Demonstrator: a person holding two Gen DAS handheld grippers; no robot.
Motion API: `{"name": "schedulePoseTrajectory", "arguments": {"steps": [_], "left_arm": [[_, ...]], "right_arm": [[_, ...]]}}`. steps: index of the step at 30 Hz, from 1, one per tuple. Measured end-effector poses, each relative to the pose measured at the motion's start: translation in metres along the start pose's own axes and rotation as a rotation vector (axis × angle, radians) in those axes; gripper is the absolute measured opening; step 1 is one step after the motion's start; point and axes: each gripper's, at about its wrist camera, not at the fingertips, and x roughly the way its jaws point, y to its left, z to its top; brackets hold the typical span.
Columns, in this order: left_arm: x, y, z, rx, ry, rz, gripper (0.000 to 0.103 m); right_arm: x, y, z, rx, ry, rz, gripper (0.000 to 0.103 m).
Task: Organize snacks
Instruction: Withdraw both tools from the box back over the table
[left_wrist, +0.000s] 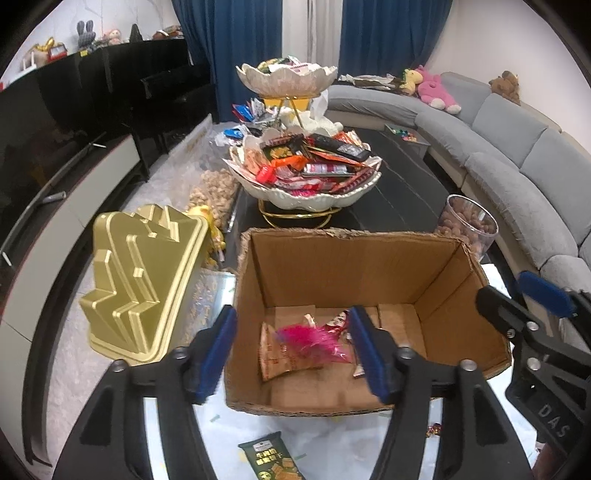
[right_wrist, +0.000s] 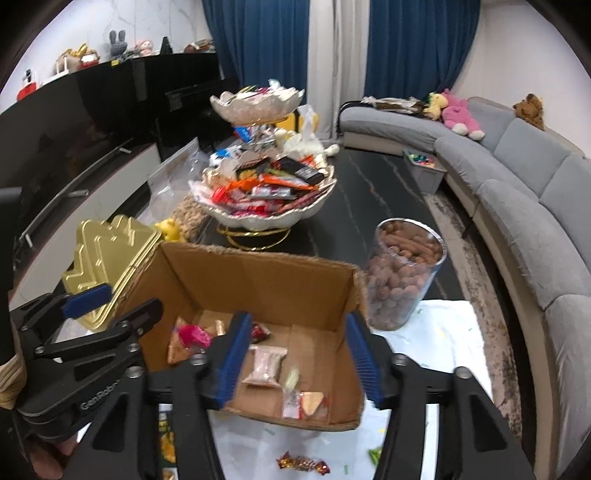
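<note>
An open cardboard box (left_wrist: 332, 258) (right_wrist: 258, 273) stands on the table in front of both grippers. Inside it lie a pink foil snack (left_wrist: 310, 338) (right_wrist: 194, 336), an orange-printed packet (left_wrist: 284, 358), a pale packet (right_wrist: 266, 363) and other small wrapped snacks (right_wrist: 303, 400). My left gripper (left_wrist: 295, 350) is open and empty above the box's near left part. My right gripper (right_wrist: 299, 362) is open and empty above the box's near right part; it also shows in the left wrist view (left_wrist: 524, 295). A two-tier white bowl stand (left_wrist: 306, 192) (right_wrist: 266, 214) heaped with snacks stands behind the box.
A gold stepped tray (left_wrist: 140, 280) (right_wrist: 107, 254) leans left of the box. A clear jar of brown nuts (left_wrist: 469, 225) (right_wrist: 402, 273) stands to its right. A green biscuit packet (left_wrist: 273, 458) and a wrapped candy (right_wrist: 303, 463) lie on the white sheet in front. A grey sofa (right_wrist: 517, 192) curves along the right.
</note>
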Motion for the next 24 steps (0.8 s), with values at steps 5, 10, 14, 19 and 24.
{"name": "schedulePoseTrajectory", "arguments": {"steps": [5,10,14,19,24], "left_arm": [[-0.009,0.003,0.001,-0.007,-0.016,0.032,0.081],[-0.019,0.005,-0.001,-0.018,-0.019,0.041,0.086],[-0.031,0.001,-0.005,-0.022,-0.023,0.037,0.086],[-0.046,-0.007,-0.009,-0.023,-0.033,0.033,0.086],[-0.063,-0.02,-0.013,-0.008,-0.049,0.028,0.086]], "right_arm": [[-0.008,-0.007,0.002,0.02,-0.014,-0.034,0.073],[-0.018,-0.014,0.003,0.031,-0.029,-0.055,0.076],[-0.03,-0.018,0.002,0.037,-0.046,-0.054,0.076],[-0.047,-0.023,-0.002,0.03,-0.064,-0.053,0.076],[-0.063,-0.033,-0.008,0.024,-0.077,-0.062,0.076]]}}
